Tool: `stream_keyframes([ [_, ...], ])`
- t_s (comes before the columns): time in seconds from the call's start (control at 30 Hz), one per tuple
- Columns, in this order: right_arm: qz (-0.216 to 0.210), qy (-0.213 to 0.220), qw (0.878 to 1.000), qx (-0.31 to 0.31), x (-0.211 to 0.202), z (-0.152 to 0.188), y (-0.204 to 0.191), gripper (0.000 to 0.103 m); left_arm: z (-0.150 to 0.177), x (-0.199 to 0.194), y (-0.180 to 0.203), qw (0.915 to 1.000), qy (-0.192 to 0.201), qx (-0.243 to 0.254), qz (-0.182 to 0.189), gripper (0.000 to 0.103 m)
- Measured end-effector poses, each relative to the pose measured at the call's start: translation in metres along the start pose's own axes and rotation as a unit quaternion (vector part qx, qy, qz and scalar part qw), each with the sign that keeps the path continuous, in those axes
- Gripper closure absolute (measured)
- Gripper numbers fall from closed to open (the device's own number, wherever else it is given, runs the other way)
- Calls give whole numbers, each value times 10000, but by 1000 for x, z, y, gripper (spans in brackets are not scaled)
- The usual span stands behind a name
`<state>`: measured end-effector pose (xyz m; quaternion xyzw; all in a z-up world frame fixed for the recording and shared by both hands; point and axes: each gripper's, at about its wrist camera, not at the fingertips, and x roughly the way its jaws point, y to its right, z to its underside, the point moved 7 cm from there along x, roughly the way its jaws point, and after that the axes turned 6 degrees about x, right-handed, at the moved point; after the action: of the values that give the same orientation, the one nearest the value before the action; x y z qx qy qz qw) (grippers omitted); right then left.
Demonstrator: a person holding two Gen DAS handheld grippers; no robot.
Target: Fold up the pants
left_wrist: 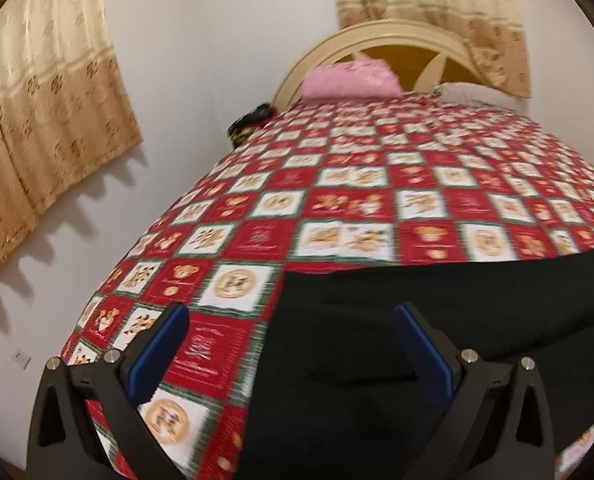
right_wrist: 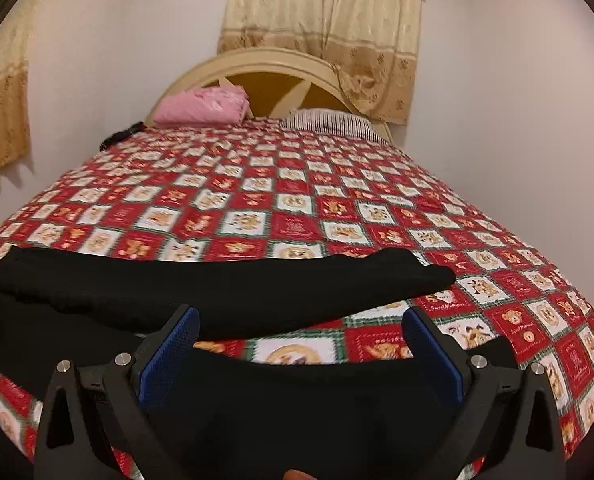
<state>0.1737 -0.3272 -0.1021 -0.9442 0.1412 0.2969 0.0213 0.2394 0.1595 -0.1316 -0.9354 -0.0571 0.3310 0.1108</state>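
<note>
Here the black fabric pants (right_wrist: 217, 288) lie crosswise on the bed's red-and-white checked quilt (right_wrist: 337, 208), long axis left to right, just ahead of both spread, empty hand-held grippers, left (left_wrist: 289, 344) and right (right_wrist: 301, 344).

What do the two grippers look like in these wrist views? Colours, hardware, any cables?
Both match: left gripper and right gripper have black angular finger arms with triangular cutouts, blue textured pads, and round silver bolts at the joints. No cables, markings or sleeves visible.
</note>
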Motion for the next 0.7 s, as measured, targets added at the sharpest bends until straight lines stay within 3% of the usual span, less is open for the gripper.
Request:
stream_keyframes([
  [0.13, -22, -167, 9998, -113, 24, -4, 0, 1, -1, 33, -7, 9991, -277, -179, 253, 1],
  [0.2, -42, -280, 9995, -123, 35, -4, 1, 4, -2, 47, -4, 9982, -384, -198, 419, 11],
  [0.27, -40, -387, 9991, -145, 44, -5, 5, 14, -4, 66, 3, 9964, -558, -131, 629, 22],
  [0.33, 6, -465, 9988, -160, 52, -5, 10, 15, -6, 81, 4, 9944, -695, -88, 785, 34],
  [0.53, 110, -634, 9979, -1, 67, -8, 31, 15, -6, 119, -1, 9895, -918, -31, 1117, 37],
  [0.7, 212, -760, 9968, 147, 81, -13, 51, 15, 1, 139, 3, 9838, -1136, 43, 1385, 54],
])
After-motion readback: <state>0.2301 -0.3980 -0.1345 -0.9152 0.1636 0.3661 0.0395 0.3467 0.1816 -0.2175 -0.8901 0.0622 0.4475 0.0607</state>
